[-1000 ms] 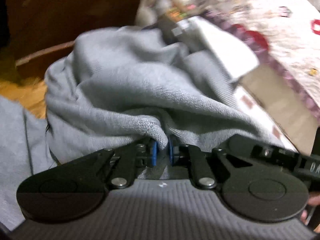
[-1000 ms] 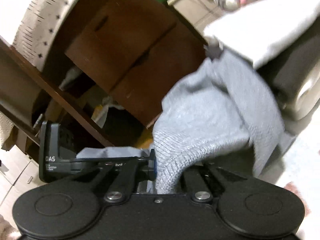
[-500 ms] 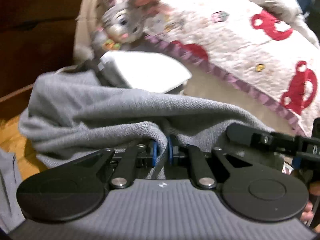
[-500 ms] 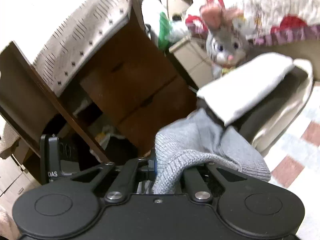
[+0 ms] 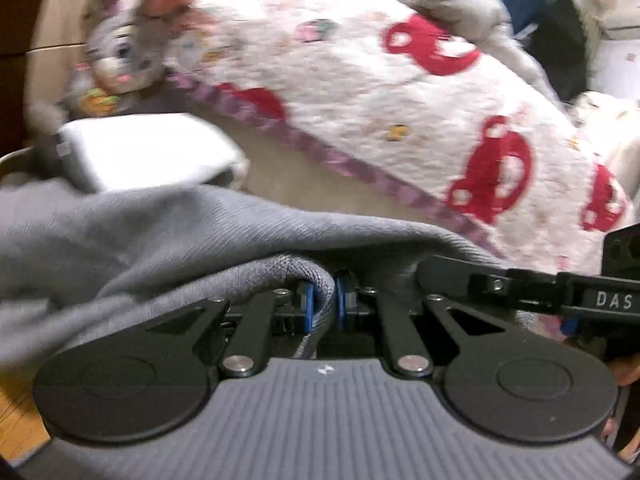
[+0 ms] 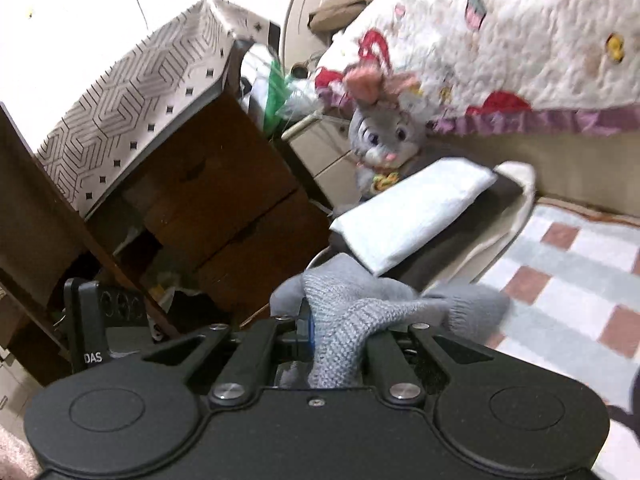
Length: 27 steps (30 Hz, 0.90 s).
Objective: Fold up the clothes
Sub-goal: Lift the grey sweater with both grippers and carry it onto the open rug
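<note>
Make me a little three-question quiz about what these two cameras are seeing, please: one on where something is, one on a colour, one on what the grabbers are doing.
1. Where does the white folded item lie?
A. Just below the stuffed rabbit, beyond the grey cloth
B. On the patterned cover of the wooden cabinet
C. On the checked rug

2. What colour is the knitted garment being handled?
A. Red
B. Grey
C. Green

3. What are the left gripper and right gripper doing?
A. Both open, clear of the cloth
B. Only the left one holds cloth
C. Each shut on a fold of the garment

Answers:
1 A, the right wrist view shows it right under the rabbit.
2 B, the knit is grey in both views.
3 C, grey cloth is pinched between the fingers in each view.
</note>
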Tool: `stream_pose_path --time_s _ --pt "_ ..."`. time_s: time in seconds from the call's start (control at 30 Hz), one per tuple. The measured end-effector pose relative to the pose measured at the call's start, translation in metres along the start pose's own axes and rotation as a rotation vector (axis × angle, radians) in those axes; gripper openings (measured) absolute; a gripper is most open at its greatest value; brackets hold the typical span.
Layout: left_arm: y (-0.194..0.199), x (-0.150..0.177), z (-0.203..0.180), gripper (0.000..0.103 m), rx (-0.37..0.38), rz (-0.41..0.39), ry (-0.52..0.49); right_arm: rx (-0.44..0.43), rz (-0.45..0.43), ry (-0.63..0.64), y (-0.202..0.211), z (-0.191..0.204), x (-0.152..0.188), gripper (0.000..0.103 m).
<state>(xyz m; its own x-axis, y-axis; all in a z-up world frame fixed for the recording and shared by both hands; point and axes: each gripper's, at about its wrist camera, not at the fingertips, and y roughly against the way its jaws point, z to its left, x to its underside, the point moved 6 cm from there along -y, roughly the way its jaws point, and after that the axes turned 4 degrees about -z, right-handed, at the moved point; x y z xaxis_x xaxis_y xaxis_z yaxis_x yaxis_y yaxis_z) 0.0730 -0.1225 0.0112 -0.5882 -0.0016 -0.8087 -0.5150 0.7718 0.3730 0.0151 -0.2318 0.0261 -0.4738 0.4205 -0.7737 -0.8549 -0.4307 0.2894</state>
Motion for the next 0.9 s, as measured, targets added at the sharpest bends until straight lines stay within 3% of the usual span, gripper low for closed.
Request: stream_pose_path --time_s 0.13,0.37,0.47,0.57,0.7,0.77,0.9 --pt "-0.013 -0.030 -0.053 0.008 0.131 -0.003 -0.082 0.043 -0.092 0.020 0.039 0.005 -0.023 0.007" --pt "-0.027 -0.108 -0.148 0.006 0.391 -0.096 -0.231 0.209 -0.371 0.194 0.118 0.033 -0.086 0.007" --pt "-0.042 -0.103 -0.156 0.009 0.428 -0.104 -0.276 0.255 -0.424 0.232 0.134 0.030 -0.104 0.007" --pt "-0.082 -0.065 -0.129 0.013 0.372 0.036 -0.242 0.364 -0.361 0.218 0.119 -0.001 -0.101 0.007" --pt "-0.143 0.021 -0.070 0.014 0.209 0.240 -0.189 0.500 -0.161 0.110 0.080 -0.089 -0.071 0.007" --pt "-0.157 0.058 -0.051 0.015 0.159 0.263 -0.187 0.542 -0.070 0.045 0.065 -0.134 -0.046 0.007" --pt "-0.174 0.104 -0.048 0.022 0.176 0.335 -0.220 0.612 0.029 0.008 0.049 -0.179 0.008 0.007"
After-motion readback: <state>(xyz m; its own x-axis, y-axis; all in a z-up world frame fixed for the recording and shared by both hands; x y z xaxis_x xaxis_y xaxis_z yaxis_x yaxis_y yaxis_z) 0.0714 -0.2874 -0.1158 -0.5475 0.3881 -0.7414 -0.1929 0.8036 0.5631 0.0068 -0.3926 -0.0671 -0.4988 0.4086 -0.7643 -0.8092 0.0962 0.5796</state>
